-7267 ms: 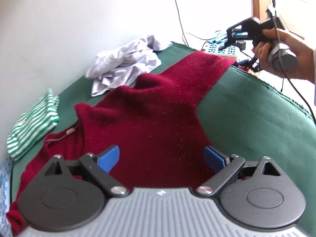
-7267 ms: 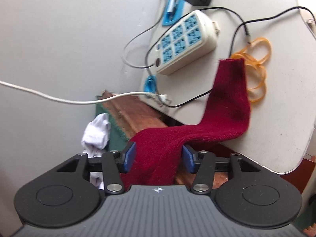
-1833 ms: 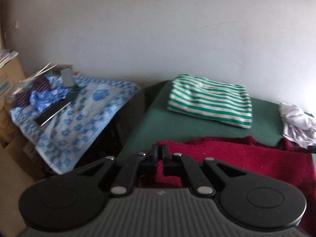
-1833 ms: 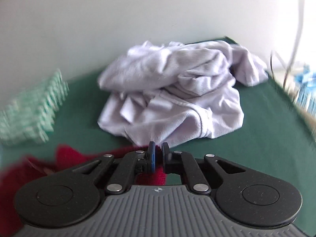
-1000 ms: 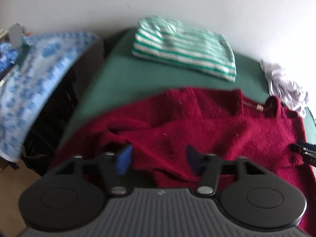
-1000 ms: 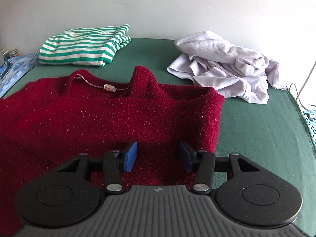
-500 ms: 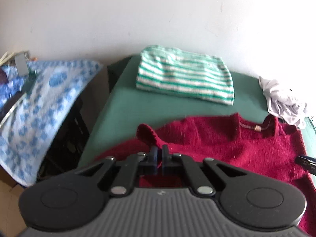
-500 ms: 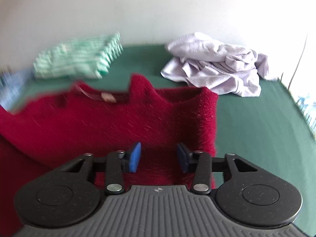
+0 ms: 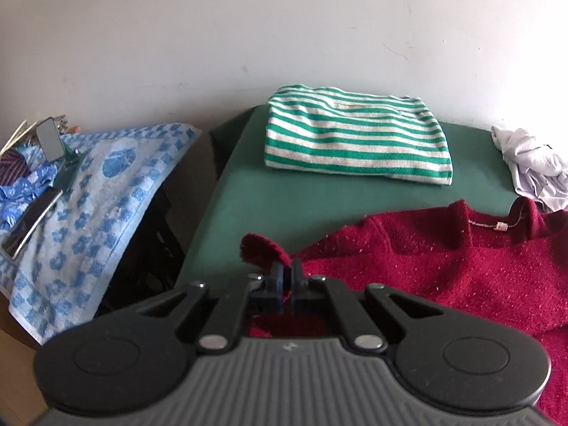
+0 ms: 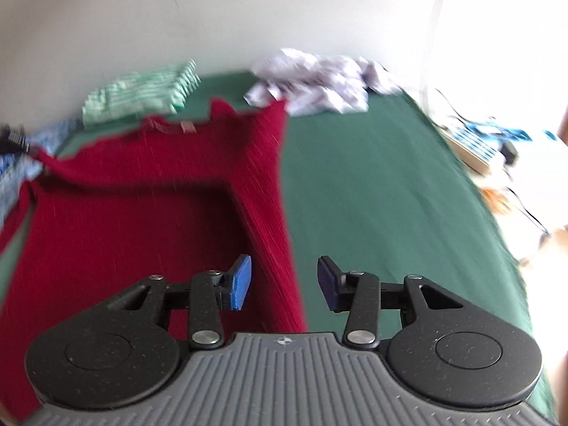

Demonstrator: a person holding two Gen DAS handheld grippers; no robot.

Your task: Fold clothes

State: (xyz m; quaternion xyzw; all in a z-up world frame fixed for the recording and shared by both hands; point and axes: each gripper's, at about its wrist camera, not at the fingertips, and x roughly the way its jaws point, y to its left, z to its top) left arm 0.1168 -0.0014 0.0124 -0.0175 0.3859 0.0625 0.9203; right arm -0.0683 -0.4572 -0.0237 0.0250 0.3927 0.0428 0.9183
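From the left wrist, the left gripper (image 9: 287, 277) has its fingers pinched on a flap of the red sweater (image 9: 443, 277) near the left edge of the green tabletop (image 9: 241, 191), while the striped shirt (image 9: 355, 138) sits folded by the wall and the white garment (image 9: 532, 163) lies crumpled, so one piece looks done and two remain. From the right wrist, blurred, the right gripper (image 10: 284, 282) hangs with fingers spread and empty over the sweater's right edge, with bare green cloth to its right giving plenty of room.
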